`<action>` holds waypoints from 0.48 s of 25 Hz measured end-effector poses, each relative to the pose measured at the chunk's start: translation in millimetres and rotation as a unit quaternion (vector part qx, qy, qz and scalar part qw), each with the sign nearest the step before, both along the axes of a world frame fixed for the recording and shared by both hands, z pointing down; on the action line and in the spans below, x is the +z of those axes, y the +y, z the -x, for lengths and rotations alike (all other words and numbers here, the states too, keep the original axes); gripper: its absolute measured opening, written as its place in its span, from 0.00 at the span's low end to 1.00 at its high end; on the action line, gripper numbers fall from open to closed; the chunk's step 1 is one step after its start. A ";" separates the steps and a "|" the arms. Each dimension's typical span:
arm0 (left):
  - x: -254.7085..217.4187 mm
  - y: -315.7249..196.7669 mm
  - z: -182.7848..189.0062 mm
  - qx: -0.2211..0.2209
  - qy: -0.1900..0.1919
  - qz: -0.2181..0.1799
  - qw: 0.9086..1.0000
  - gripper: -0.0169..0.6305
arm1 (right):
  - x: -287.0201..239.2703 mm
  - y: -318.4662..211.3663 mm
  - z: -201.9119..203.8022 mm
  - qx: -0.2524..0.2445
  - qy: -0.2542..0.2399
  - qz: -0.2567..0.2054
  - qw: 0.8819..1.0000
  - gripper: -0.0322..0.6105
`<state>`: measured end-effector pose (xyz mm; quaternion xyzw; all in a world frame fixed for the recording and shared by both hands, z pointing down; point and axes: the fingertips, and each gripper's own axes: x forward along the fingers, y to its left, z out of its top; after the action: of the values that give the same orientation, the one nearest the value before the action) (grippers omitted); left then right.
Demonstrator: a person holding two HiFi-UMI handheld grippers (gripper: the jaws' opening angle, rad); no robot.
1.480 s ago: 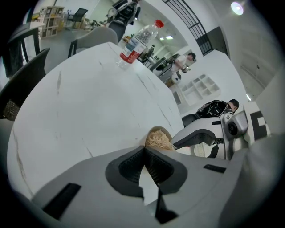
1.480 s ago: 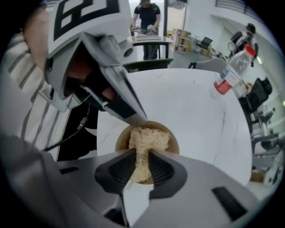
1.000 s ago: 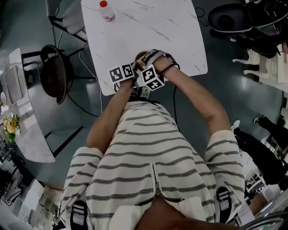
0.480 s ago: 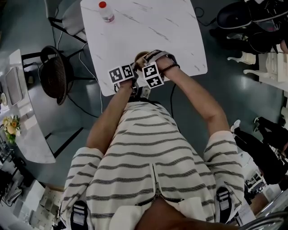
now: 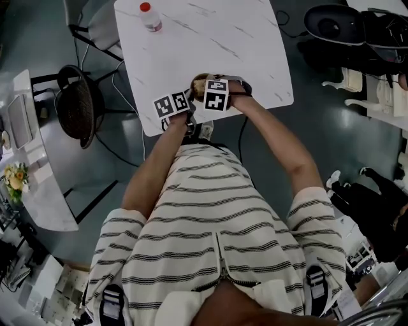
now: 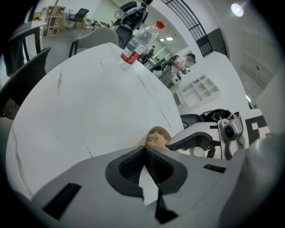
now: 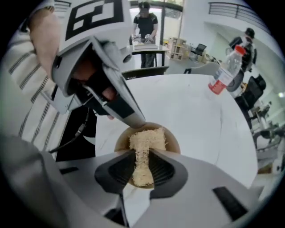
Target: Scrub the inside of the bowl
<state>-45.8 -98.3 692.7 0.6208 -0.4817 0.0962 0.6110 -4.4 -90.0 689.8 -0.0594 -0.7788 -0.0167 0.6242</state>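
Brown bowl (image 7: 173, 141) near the front edge of the white counter (image 7: 178, 100). Right tool (image 7: 141, 153) clamps a pale fibrous scrubber (image 7: 146, 139) resting inside the bowl; left tool (image 6: 144, 149), jaws closed, pinches the bowl's rim. Water bottle (image 7: 221, 71) stands well apart.

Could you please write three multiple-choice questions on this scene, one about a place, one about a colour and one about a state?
1. Where does the bottle stand?
A) on the table's far side
B) on the floor
C) on a shelf

2. What colour is the bottle's cap?
A) blue
B) red
C) green

3. How is the right claw?
A) open and empty
B) shut on the bottle
C) shut on the scrub pad

Answers:
1 A: the head view shows it near the table's far edge.
2 B: the left gripper view shows a red cap.
3 C: its jaws pinch the pad over the bowl.
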 end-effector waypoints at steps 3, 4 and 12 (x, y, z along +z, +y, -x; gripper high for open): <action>0.2 -0.6 0.1 -0.001 -0.002 -0.001 1.000 0.04 | -0.5 -6.8 -0.3 0.102 -0.015 0.041 0.994 0.20; 0.3 -0.9 0.0 -0.001 -0.002 -0.001 1.000 0.04 | -1.2 -11.6 -1.6 0.145 -0.019 0.055 0.988 0.20; 1.4 -0.7 0.3 -0.001 -0.001 -0.001 1.000 0.04 | 0.2 -24.7 -5.0 0.444 -0.085 0.229 0.862 0.20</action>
<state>-46.0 -99.0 694.1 0.6208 -0.4830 0.0964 0.6100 0.5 -114.7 690.1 0.1531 -0.7546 0.4361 0.4659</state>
